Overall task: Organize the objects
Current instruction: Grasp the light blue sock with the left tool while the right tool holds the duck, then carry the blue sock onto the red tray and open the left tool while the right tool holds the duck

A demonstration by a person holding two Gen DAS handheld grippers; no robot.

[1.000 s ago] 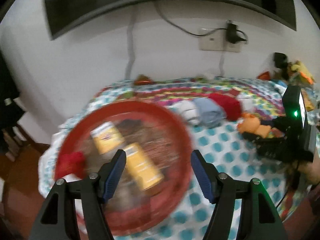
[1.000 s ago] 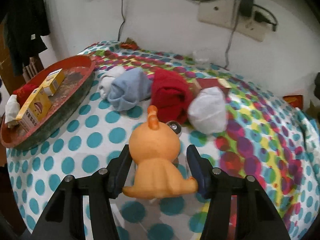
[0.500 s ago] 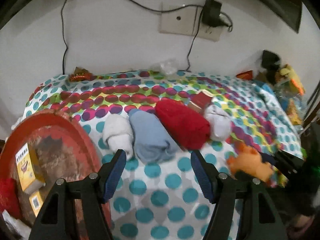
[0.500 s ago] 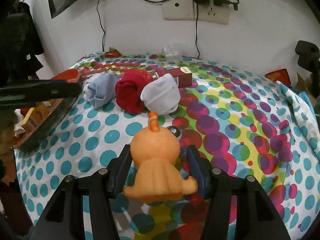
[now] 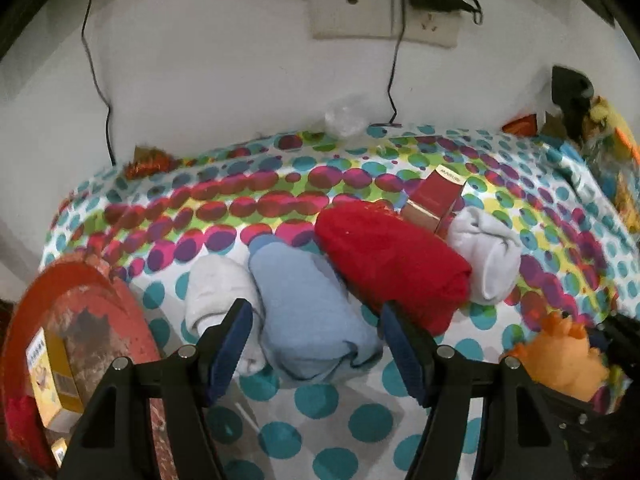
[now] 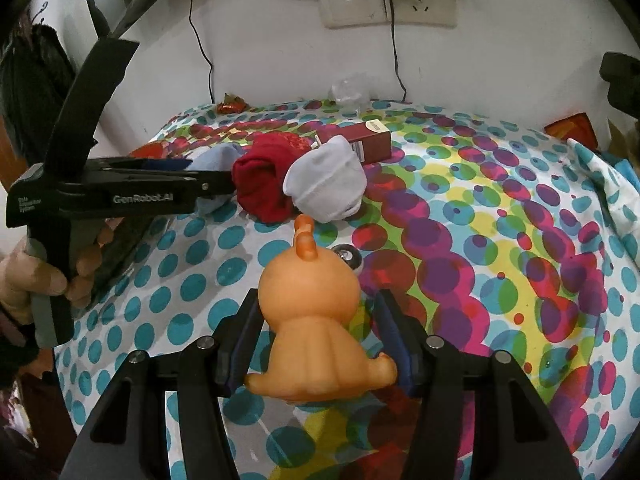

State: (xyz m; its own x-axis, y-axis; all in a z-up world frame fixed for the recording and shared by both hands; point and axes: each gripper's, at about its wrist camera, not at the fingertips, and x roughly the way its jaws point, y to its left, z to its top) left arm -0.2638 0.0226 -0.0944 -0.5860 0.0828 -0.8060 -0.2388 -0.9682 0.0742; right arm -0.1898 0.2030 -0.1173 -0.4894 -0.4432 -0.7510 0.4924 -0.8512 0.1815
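My right gripper (image 6: 318, 344) sat clamped on the orange rubber toy (image 6: 310, 320), held just above the dotted tablecloth (image 6: 500, 240). My left gripper (image 5: 316, 344) hung with its fingers apart around the near end of the light blue sock roll (image 5: 308, 312), holding nothing that I could see. Beside that roll lay a white one (image 5: 220, 292) and a red one (image 5: 388, 264), then another white roll (image 5: 488, 256) touching a dark red carton (image 5: 436, 200). At far left sat the red tray (image 5: 120, 300) with a yellow box (image 5: 48, 372).
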